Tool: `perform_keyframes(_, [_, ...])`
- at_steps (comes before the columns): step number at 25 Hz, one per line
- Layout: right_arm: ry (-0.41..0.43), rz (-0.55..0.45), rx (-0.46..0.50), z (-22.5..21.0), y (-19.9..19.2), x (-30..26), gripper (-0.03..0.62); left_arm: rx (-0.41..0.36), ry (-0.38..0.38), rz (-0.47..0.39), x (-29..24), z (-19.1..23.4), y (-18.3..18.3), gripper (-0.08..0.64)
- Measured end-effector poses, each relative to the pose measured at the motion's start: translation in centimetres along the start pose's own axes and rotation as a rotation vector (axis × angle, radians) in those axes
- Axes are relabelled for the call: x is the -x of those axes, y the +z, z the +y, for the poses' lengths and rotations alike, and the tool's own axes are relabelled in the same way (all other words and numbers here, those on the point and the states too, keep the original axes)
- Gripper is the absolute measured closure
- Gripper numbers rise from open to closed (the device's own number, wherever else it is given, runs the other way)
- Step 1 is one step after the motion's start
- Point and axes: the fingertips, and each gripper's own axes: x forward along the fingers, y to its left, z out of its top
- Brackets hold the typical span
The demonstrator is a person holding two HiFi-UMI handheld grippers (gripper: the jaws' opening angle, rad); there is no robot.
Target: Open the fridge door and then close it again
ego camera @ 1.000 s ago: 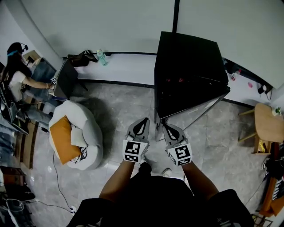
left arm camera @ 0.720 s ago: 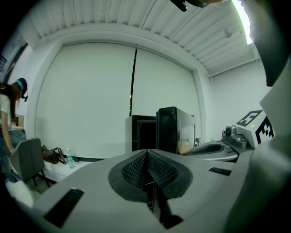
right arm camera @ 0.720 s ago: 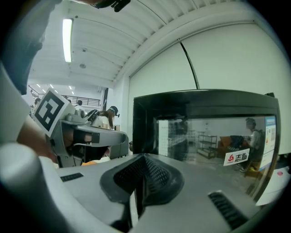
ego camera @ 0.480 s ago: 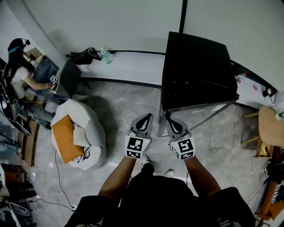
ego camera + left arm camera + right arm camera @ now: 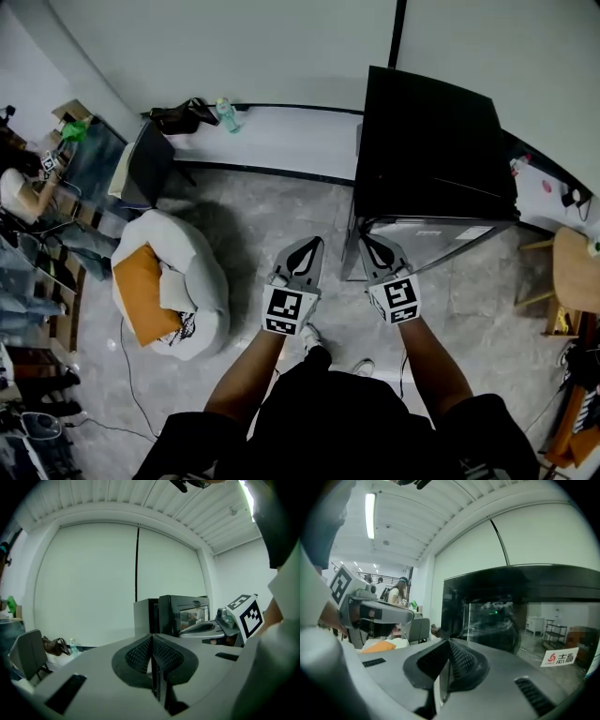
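Door (image 5: 431, 232) of the black glass-fronted fridge (image 5: 431, 141) looks shut or nearly so — right gripper (image 5: 369, 244) just beside its edge, left gripper (image 5: 309, 246) nearby, both jaws together, empty; opening apparently still ahead.

Side by side over the grey floor (image 5: 272, 211), the left tongs (image 5: 307, 244) and right tongs (image 5: 369, 242) point toward the black fridge (image 5: 431, 141), the right just beside its front, a white beanbag (image 5: 195, 279) with orange cushion (image 5: 145, 295) lying leftward.
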Motion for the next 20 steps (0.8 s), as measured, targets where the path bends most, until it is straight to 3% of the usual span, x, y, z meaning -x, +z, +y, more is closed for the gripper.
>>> perform_keyframes(20, [-0.087, -0.001, 0.024, -3.7, 0.2, -4.4, 0.583, -0.042, -0.056, 0.025, -2.2, 1.9, -0.7, 0.538])
